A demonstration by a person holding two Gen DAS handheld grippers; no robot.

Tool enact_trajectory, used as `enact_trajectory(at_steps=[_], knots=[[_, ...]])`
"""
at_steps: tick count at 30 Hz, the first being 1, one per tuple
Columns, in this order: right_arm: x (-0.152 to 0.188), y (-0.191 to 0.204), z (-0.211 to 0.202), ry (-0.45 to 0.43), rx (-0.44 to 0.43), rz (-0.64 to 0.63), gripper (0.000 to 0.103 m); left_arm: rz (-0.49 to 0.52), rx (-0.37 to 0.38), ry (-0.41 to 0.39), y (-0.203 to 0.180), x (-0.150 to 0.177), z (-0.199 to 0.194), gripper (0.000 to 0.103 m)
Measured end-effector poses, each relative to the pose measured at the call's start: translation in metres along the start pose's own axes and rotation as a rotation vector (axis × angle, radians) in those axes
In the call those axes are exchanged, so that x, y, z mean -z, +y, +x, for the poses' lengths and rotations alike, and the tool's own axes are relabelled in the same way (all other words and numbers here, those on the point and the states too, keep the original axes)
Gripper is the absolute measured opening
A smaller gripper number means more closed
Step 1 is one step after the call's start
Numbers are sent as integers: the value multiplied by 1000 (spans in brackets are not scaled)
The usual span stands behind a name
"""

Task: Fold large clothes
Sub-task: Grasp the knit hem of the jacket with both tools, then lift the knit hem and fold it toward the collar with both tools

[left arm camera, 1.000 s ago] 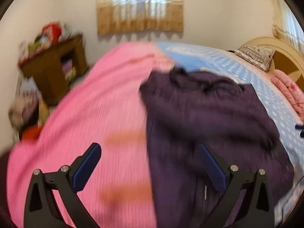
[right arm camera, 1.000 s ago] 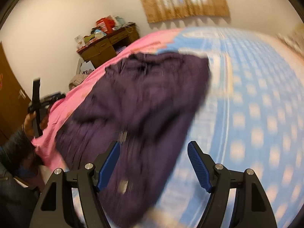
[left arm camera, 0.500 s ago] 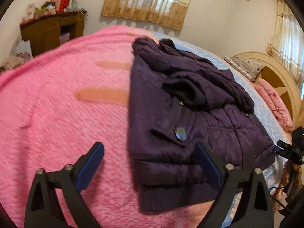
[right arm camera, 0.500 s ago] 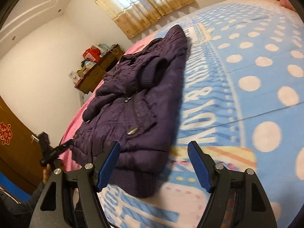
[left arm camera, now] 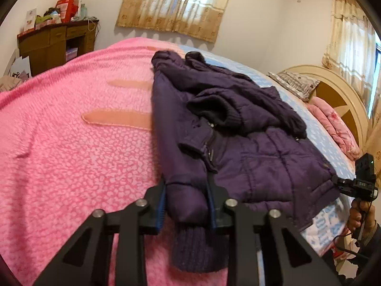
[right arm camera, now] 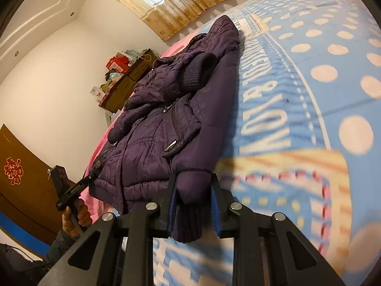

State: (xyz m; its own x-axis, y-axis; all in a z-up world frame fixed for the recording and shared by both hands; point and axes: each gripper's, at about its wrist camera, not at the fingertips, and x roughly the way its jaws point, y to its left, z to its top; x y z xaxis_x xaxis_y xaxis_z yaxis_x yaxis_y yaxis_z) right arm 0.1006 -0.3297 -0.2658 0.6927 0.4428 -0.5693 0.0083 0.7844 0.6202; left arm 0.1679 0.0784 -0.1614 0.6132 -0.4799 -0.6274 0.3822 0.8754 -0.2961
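Observation:
A dark purple padded jacket (left arm camera: 250, 143) lies on the bed with its sleeves folded over its front, half on the pink blanket (left arm camera: 71, 143) and half on the blue dotted cover (right arm camera: 321, 95). My left gripper (left arm camera: 187, 200) is shut on the jacket's near left bottom corner, by the ribbed hem. My right gripper (right arm camera: 194, 197) is shut on the jacket's (right arm camera: 166, 124) near right bottom corner. Each gripper shows at the edge of the other's view, held in a hand.
A brown wooden desk (left arm camera: 57, 45) with boxes on top stands by the far left wall. A curved headboard (left arm camera: 333, 90), a pillow (left arm camera: 295, 83) and a folded pink quilt (left arm camera: 333, 126) are at the right. A brown door (right arm camera: 21, 178) is behind the left hand.
Both grippers were open and moving in over the jacket. Now each has dropped to the near hem and shut on a bottom corner.

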Motion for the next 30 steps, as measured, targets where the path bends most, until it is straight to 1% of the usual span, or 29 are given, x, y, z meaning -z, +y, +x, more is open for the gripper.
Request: enact_trajectory(at_steps=[2, 4, 7, 9, 12, 14, 15, 16, 20, 21, 22, 23, 24, 25, 26, 27, 28, 29, 30], knots=[[7, 3, -9, 1, -18, -5, 24, 4, 11, 1, -7, 0, -13, 25], [14, 3, -21, -5, -70, 27, 23, -4, 31, 8, -10, 0, -25, 25], [27, 7, -47, -25, -135, 61, 22, -39, 112, 14, -12, 3, -55, 24], [34, 13, -70, -50, -178, 74, 22, -37, 145, 16, -15, 4, -71, 24], [35, 25, -98, -86, -232, 84, 22, -38, 192, 36, -23, 5, -90, 24], [33, 34, -115, -117, -269, 84, 21, -66, 228, 53, -28, 0, -99, 24], [30, 41, -124, -142, -292, 83, 21, -82, 253, 61, -30, -6, -105, 24], [28, 45, -130, -159, -310, 84, 20, -108, 282, 47, -30, -13, -113, 24], [5, 60, -155, -265, -368, 100, 15, -194, 338, 24, -24, -49, -124, 24], [-3, 61, -157, -292, -378, 104, 5, -209, 349, 11, -19, -56, -125, 24], [-11, 62, -161, -324, -399, 107, 0, -229, 367, -2, -14, -69, -120, 24], [-24, 61, -165, -367, -425, 118, 0, -244, 374, -5, -10, -78, -114, 24], [-43, 62, -167, -396, -418, 116, 0, -262, 377, -4, -5, -89, -106, 24], [-58, 65, -166, -402, -380, 105, 0, -292, 392, 11, 1, -104, -90, 24], [-76, 68, -160, -411, -352, 88, 0, -308, 412, 29, 2, -110, -78, 24], [-91, 76, -152, -418, -295, 32, 0, -312, 419, 44, 0, -119, -66, 24], [-98, 84, -147, -422, -234, -25, 0, -319, 415, 72, -1, -132, -45, 24], [-103, 88, -135, -399, -168, -63, 0, -339, 426, 93, -4, -134, -34, 24], [-101, 90, -119, -337, -115, -80, 1, -347, 437, 108, -7, -134, -27, 24]])
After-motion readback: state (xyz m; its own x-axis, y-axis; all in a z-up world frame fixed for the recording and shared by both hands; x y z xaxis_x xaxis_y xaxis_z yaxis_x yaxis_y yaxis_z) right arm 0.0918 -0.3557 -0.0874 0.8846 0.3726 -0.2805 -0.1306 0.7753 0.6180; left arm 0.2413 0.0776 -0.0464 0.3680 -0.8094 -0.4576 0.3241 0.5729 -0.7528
